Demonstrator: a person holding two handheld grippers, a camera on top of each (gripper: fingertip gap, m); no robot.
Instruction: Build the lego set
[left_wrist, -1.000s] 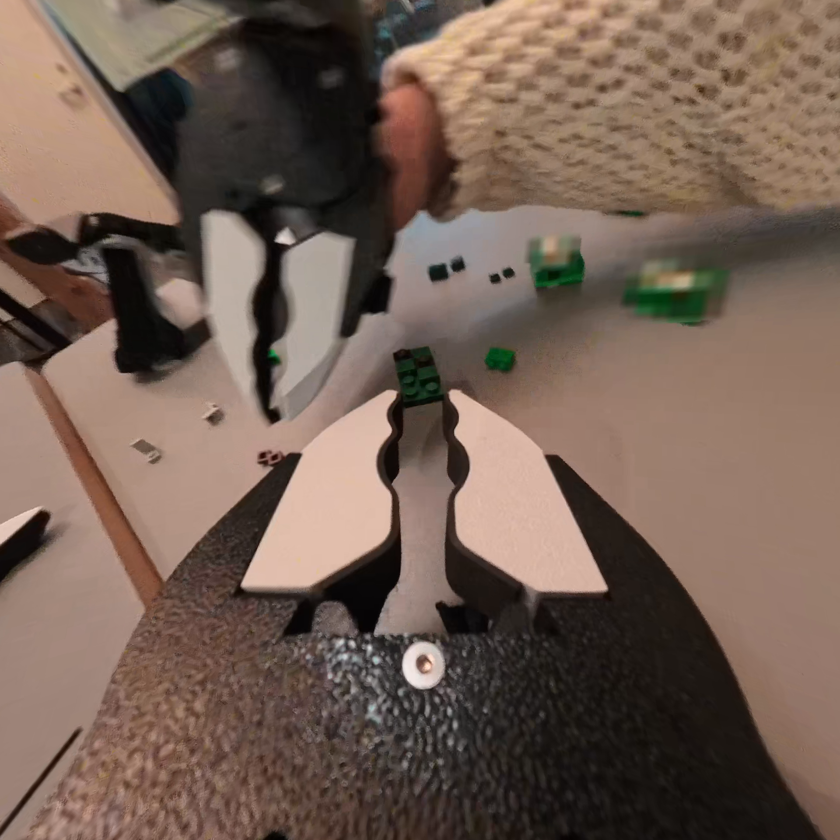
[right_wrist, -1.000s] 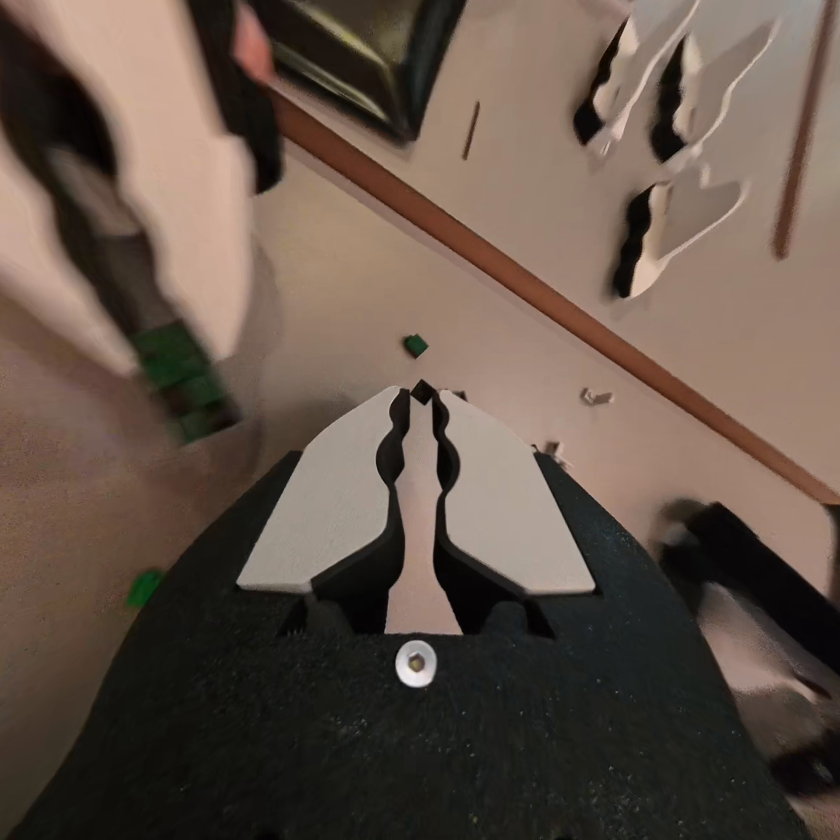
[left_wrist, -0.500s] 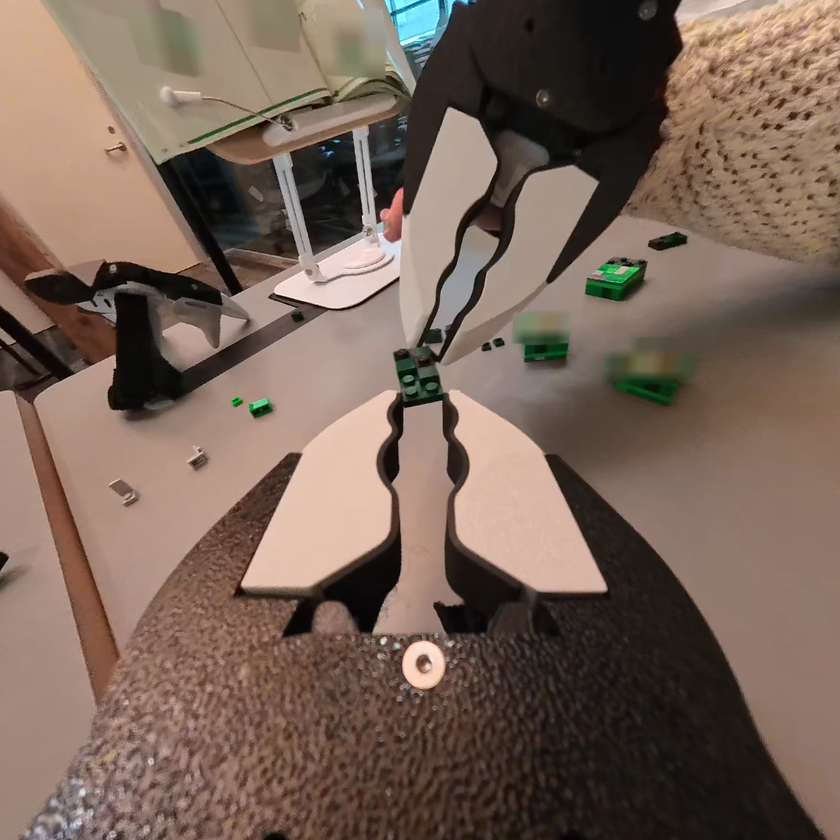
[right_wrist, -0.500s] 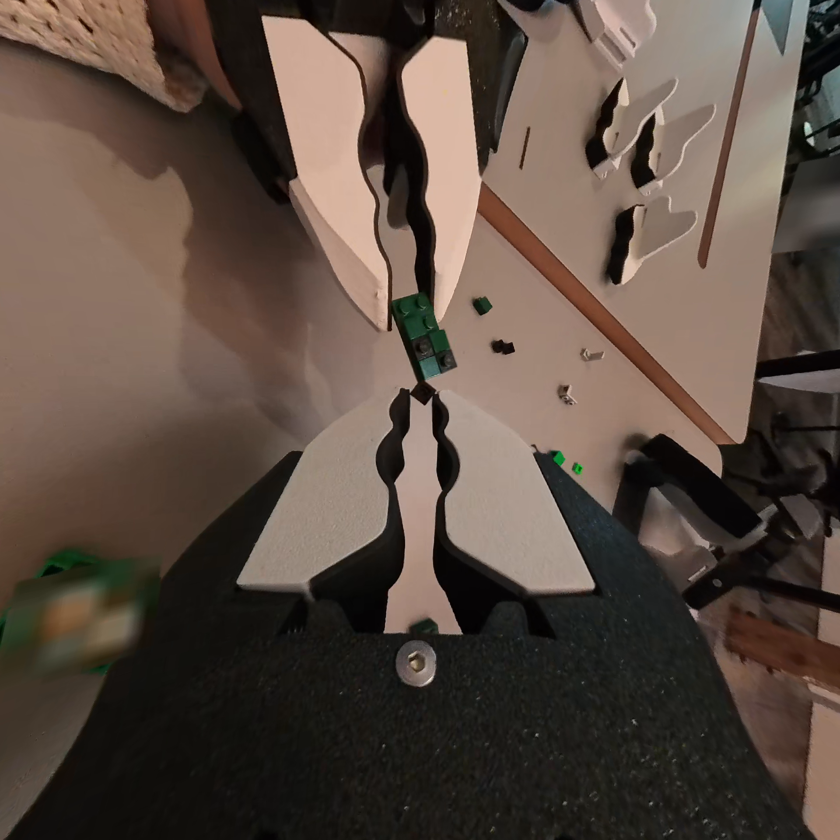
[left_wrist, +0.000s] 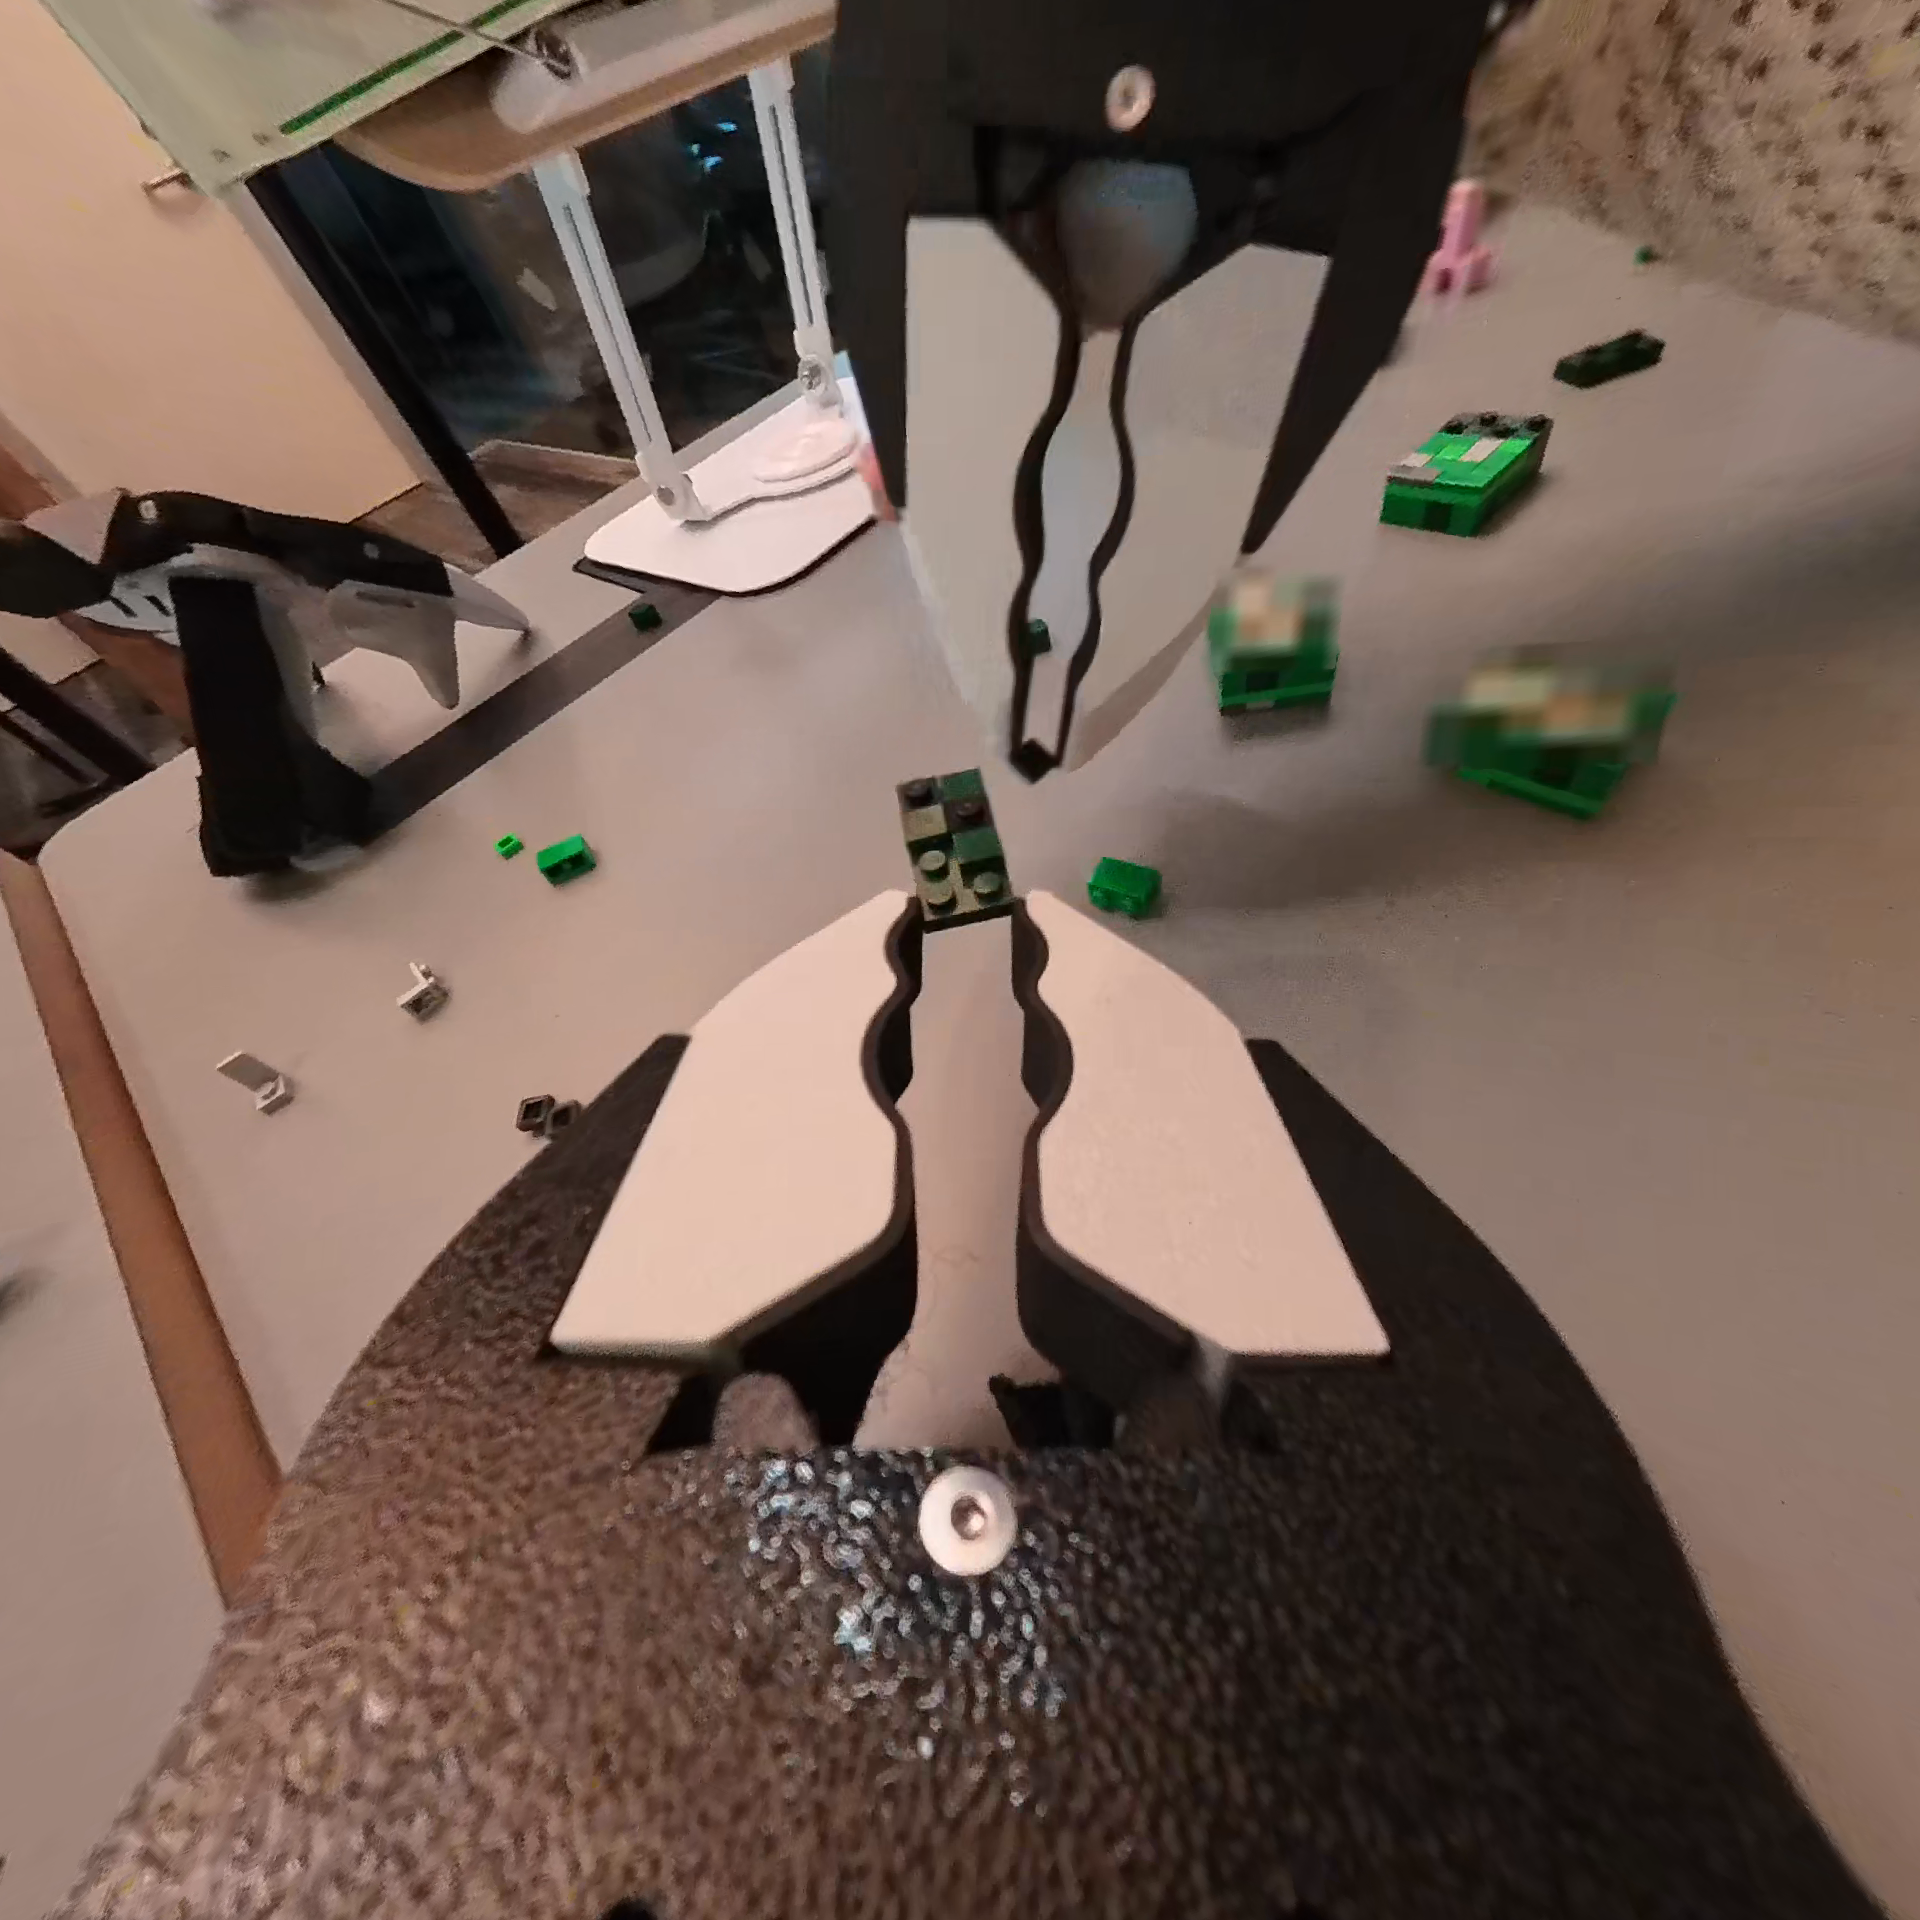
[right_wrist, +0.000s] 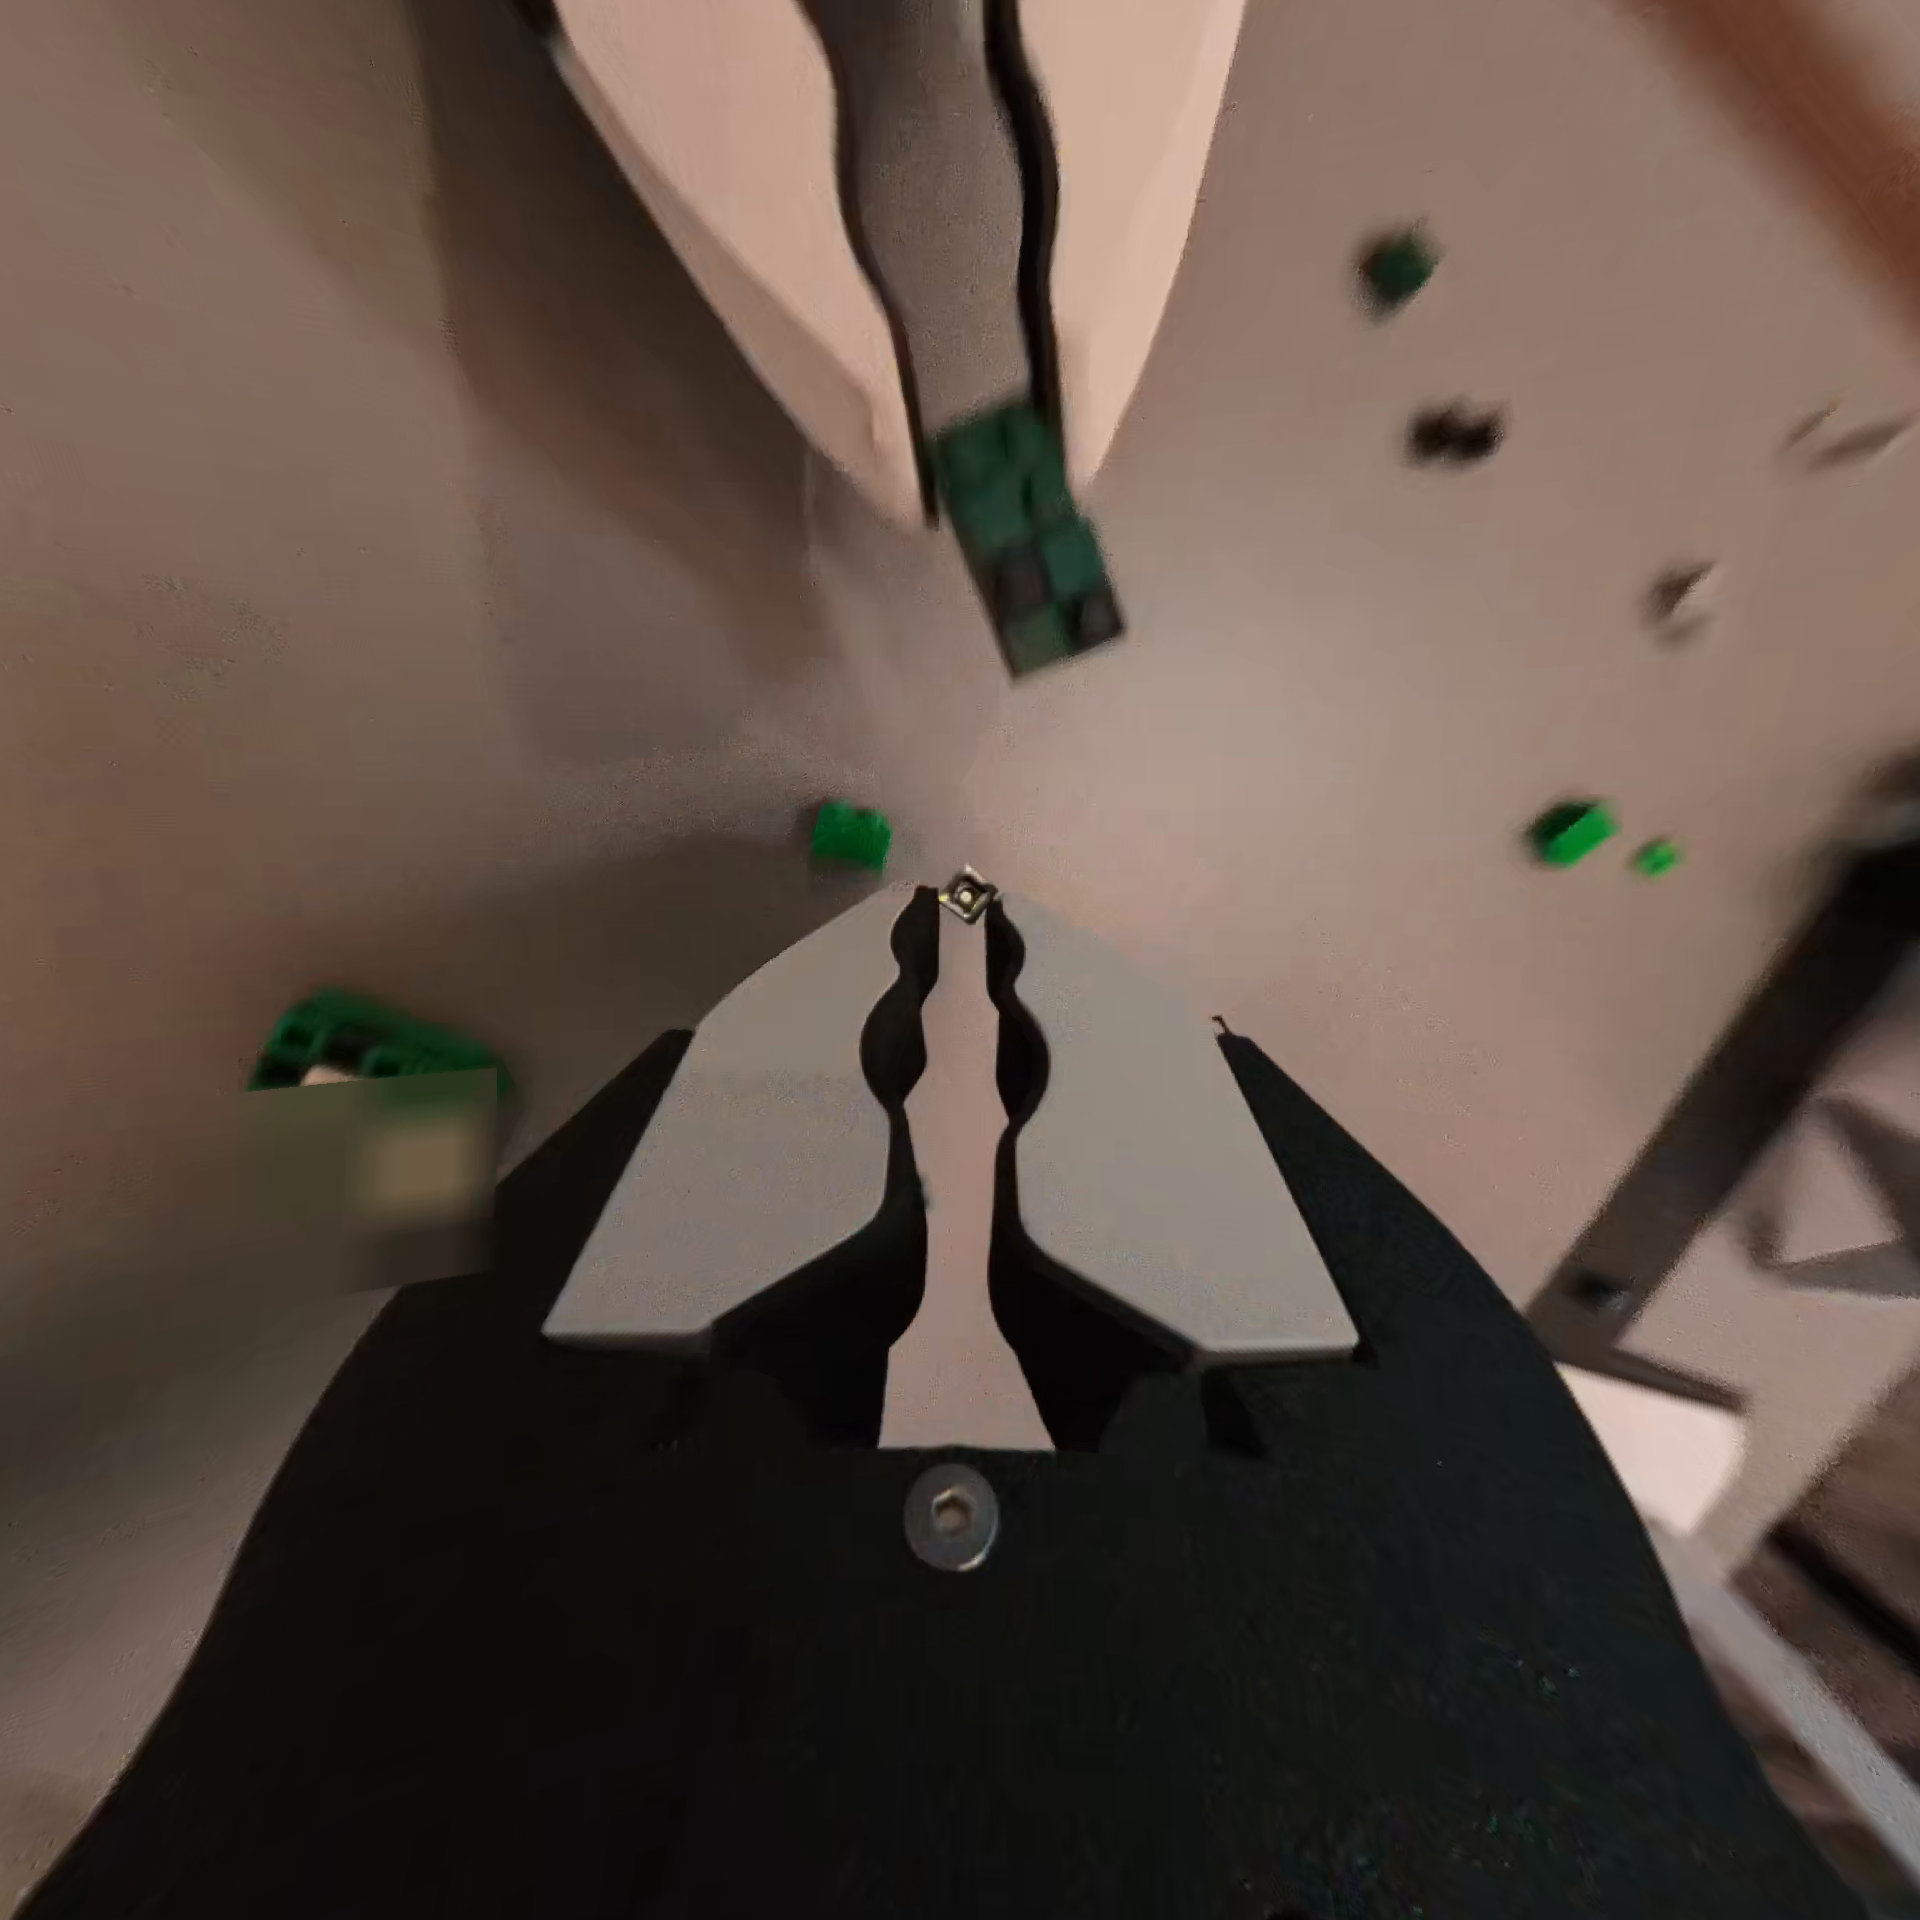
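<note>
My left gripper (left_wrist: 964, 914) is shut on a dark green studded plate (left_wrist: 954, 844) with black tiles, which sticks out past its tips above the grey table (left_wrist: 1455, 1091). The plate also shows in the right wrist view (right_wrist: 1029, 535), held by the left gripper (right_wrist: 992, 447) at the top. My right gripper (right_wrist: 964, 904) is shut on a tiny black 1x1 piece (right_wrist: 966, 896). In the left wrist view the right gripper (left_wrist: 1034, 764) points down, its tip just above and right of the plate's far end, not touching.
Loose green bricks (left_wrist: 1124, 885) (left_wrist: 564, 858) lie on the table, with green sub-assemblies (left_wrist: 1465, 473) (left_wrist: 1548, 743) at the right. Small grey pieces (left_wrist: 421, 997) and black pieces (left_wrist: 545, 1114) lie left. A spare gripper on a stand (left_wrist: 260, 665) and a white lamp base (left_wrist: 727, 520) sit at the back. About 6 centimetres separates my left fingertips from my right.
The right gripper with its tiny black piece has swung from the left to above the plate and now sits just right of its far end. The left gripper keeps holding the plate.
</note>
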